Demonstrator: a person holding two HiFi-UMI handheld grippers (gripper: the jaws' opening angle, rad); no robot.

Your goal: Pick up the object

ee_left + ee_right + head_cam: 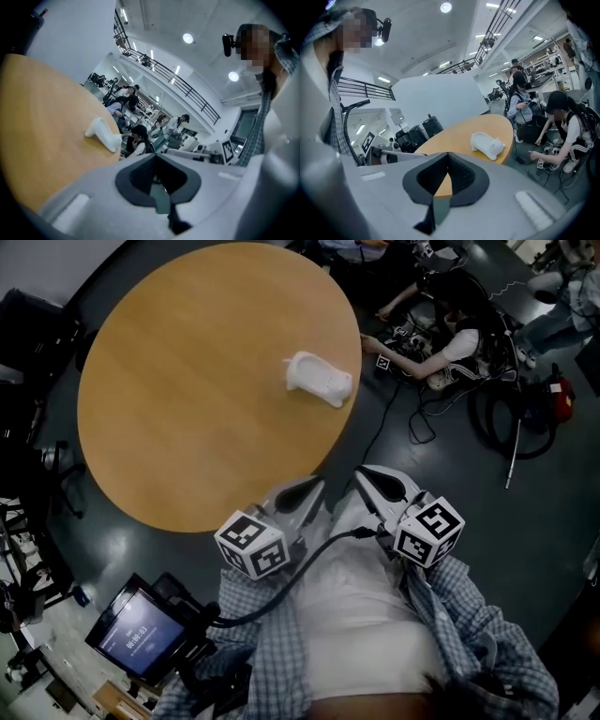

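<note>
Left gripper (307, 491), right gripper (371, 476): fingers closed, empty — white object (319, 379) on table (187, 409), person (455, 341) beyond.

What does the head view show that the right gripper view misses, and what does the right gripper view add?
Only the head view: a lit screen low beside the person and a red item on the floor. Only the right gripper view: the right gripper with its jaws shut and nothing between them, a ceiling lamp and a railing. Both: the white object lying untouched near the edge of the round wooden table, and a crouching person on the floor beyond.
</note>
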